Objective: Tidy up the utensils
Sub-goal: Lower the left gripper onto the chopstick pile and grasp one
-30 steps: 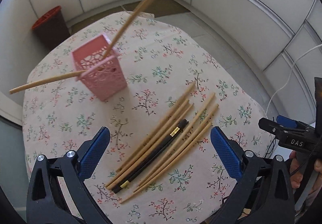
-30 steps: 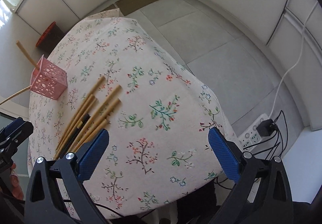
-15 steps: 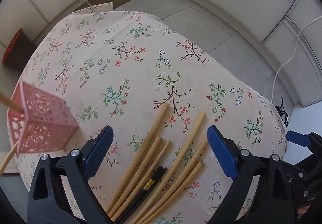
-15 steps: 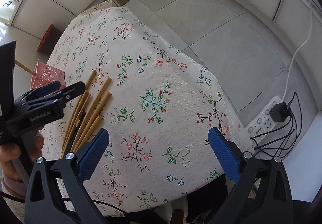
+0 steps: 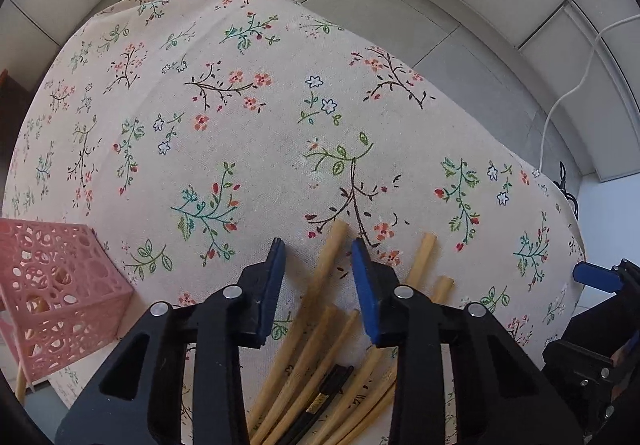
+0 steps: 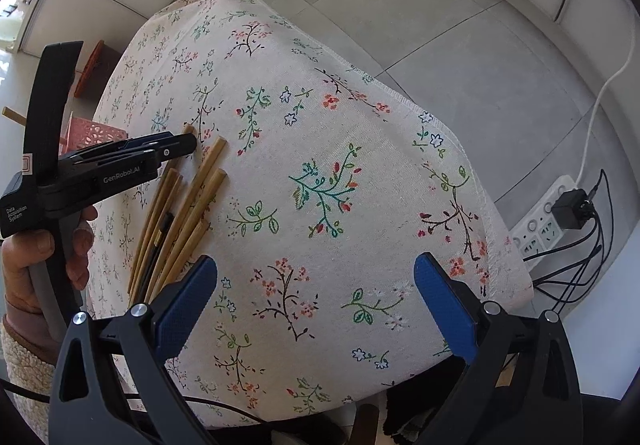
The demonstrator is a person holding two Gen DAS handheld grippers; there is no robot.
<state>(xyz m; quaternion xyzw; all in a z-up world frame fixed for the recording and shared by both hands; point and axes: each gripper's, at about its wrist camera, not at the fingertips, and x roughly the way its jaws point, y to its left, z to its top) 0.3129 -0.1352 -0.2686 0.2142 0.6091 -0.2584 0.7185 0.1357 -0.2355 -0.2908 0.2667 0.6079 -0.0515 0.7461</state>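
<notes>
My left gripper (image 5: 318, 249) is low over the bench (image 5: 260, 133), and its blue pads (image 5: 272, 285) are narrowed on both sides of the top end of one wooden chopstick (image 5: 326, 265); a small gap is visible on each side of the stick, so the pads do not press it. This chopstick lies at the left edge of the bundle of chopsticks (image 5: 344, 373), which lie close together on the flowered cloth, with one black chopstick (image 5: 320, 399) between the wooden ones. To the left of the gripper stands the pink basket (image 5: 48, 297) with a perforated wall, near the bundle. My right gripper (image 6: 316, 297) hangs wide apart over the near right part of the bench, holding nothing, with the bundle just beyond its left pad. From there I see my left hand (image 6: 40, 257) on the handle. On the floor to the right lies a white power strip (image 6: 548, 221).
</notes>
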